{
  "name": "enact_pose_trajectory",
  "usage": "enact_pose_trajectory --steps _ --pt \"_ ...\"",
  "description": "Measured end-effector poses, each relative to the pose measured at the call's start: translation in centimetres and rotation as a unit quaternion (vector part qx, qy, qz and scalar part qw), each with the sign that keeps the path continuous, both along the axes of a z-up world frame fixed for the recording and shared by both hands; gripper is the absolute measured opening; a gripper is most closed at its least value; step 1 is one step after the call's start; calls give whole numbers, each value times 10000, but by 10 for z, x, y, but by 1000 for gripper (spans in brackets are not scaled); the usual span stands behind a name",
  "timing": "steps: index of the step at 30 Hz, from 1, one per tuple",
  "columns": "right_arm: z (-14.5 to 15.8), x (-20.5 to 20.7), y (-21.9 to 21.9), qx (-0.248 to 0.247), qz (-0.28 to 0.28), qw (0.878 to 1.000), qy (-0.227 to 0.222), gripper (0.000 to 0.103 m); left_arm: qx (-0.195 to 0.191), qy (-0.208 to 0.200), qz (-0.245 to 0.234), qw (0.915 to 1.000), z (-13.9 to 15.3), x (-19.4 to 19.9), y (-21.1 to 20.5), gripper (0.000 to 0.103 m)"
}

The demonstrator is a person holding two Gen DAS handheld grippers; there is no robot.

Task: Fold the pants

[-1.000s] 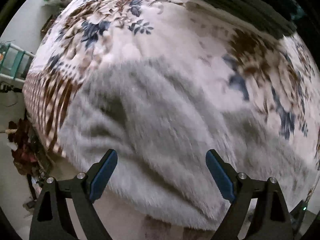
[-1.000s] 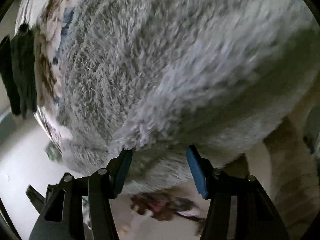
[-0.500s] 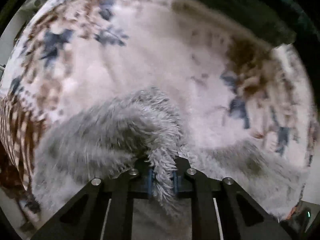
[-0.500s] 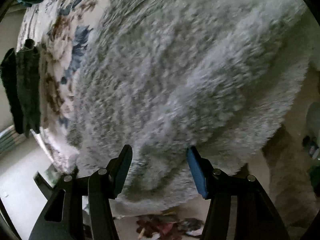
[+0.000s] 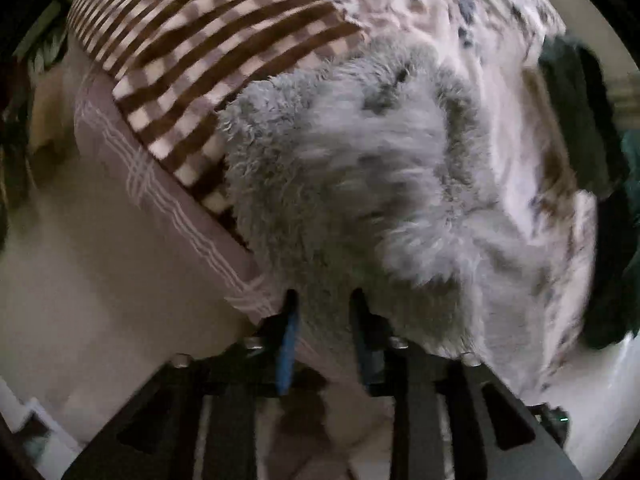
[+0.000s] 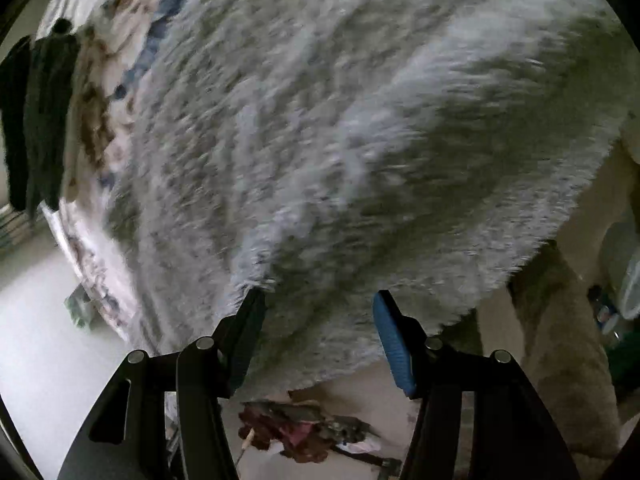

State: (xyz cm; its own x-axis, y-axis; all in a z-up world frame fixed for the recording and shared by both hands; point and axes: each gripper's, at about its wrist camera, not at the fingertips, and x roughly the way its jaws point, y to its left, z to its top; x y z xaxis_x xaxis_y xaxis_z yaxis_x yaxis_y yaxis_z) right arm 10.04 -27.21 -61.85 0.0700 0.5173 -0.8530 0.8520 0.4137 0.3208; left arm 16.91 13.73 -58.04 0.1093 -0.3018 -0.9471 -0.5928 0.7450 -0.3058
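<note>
While pinching grey fleece pants (image 5: 340, 184) in left hand-held gripper (image 5: 324, 304), lift evenly, avoid dragging across bed (image 5: 224, 40). Right hand-held gripper (image 6: 318, 308) spread, pants just ahead, ready to clamp the edge.

The pants (image 5: 360, 184) were grey and fluffy, long-piled like fleece, and lay bunched in a rumpled heap just ahead of the left fingers (image 5: 289, 332), with one fold of the fabric running down between them and pinched there. In the right view the pants (image 6: 340, 140) spread wide and fairly flat ahead of the right fingers (image 6: 394, 344), filling most of the frame. Their shaggy near edge hung between those spread fingers, brushing the tip of the left-hand one.
</note>
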Motion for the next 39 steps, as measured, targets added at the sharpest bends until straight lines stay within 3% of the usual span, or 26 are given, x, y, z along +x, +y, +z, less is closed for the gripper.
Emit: enact_pose_trajectory --steps 2,5,9,12,13,14,15,18,21,24,26,28,30,31,32,33,34,35,39 --pt "4 6 4 6 92 9998 -151 59 -131 -280 208 9993 13 2 3 52" --pt "3 14 7 111 -123 9994 -304 59 -138 -649 314 9973 27 23 6 77" --pt "-8 25 4 129 -413 9989 -192 59 -176 -634 305 9974 22 59 0 78" --pt "-15 33 3 -120 -493 9987 -36 59 128 -161 194 9996 -2 84 -6 77" --pt "-18 36 1 -220 -408 9989 67 49 318 -57 158 9994 -6 85 -7 62" --pt "-18 36 1 -376 -341 9986 174 37 377 -55 108 9992 -10 86 -7 21" --pt "-16 34 1 -515 -279 9979 271 14 386 -40 52 9992 -10 86 -8 15" --pt "0 18 5 -674 -85 9974 229 11 562 -307 -138 9979 11 68 -6 15" --pt "24 -6 11 -706 199 9973 67 9 687 -269 -190 9971 22 42 6 14" --pt "30 -28 15 -682 389 9968 131 7 850 49 -171 9962 10 23 15 14" --pt "13 -37 23 -470 741 9956 318 7 822 382 -277 9955 -9 16 15 18" --pt "-12 -41 28 -201 1012 9909 865 10 573 600 -145 9964 -21 8 18 23" --pt "-20 -43 27 128 830 9917 978 12 468 626 -82 9969 -17 6 16 23" --pt "-16 -39 27 168 879 9921 882 23 439 558 -82 9974 -10 5 13 27" --pt "-7 -32 28 67 1059 9911 804 44 489 463 -125 9977 2 5 7 41" --pt "2 -27 27 -8 1198 9903 703 54 543 376 -166 9977 12 6 2 53" --pt "16 -17 28 -100 1379 9890 519 65 589 229 -220 9978 23 8 -3 79" --pt "26 -9 28 -140 1481 9882 370 66 645 56 -295 9975 34 11 -9 92" --pt "60 49 38 -54 2215 9748 -271 66 1157 -421 -632 9904 66 38 -28 93"
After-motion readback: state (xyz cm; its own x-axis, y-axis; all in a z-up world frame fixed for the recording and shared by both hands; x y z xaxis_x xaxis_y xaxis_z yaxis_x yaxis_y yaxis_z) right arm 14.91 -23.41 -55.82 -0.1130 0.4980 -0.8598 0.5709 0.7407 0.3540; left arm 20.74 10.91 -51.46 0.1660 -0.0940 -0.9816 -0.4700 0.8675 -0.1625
